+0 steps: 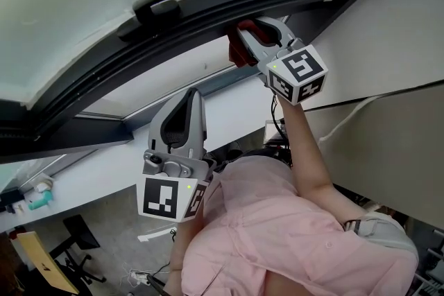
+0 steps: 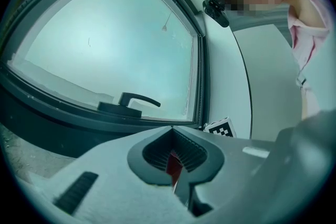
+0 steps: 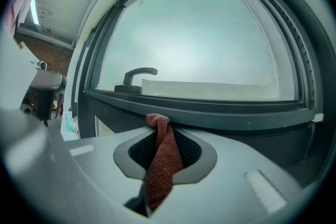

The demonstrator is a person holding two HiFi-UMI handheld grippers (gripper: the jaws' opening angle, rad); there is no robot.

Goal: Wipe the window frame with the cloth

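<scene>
The right gripper (image 3: 159, 132) has its jaws clamped on a cloth (image 3: 160, 165). The cloth is rust-red with a coarse, knitted weave, gathered into a narrow twisted strip. It runs up through the gap between the jaws, and a rounded knob of fabric pokes out past their tips. That knob touches the dark grey window frame (image 3: 226, 108), which runs crosswise just ahead of the jaws. Beyond the tips and a little to their left, a dark lever handle (image 3: 137, 75) sits on the frame below the pale frosted glass (image 3: 199, 34). The left gripper (image 1: 191, 99) hangs lower, well apart from the frame, its jaws pressed together on nothing. A person's pink sleeve (image 1: 270, 232) shows beneath both grippers.
</scene>
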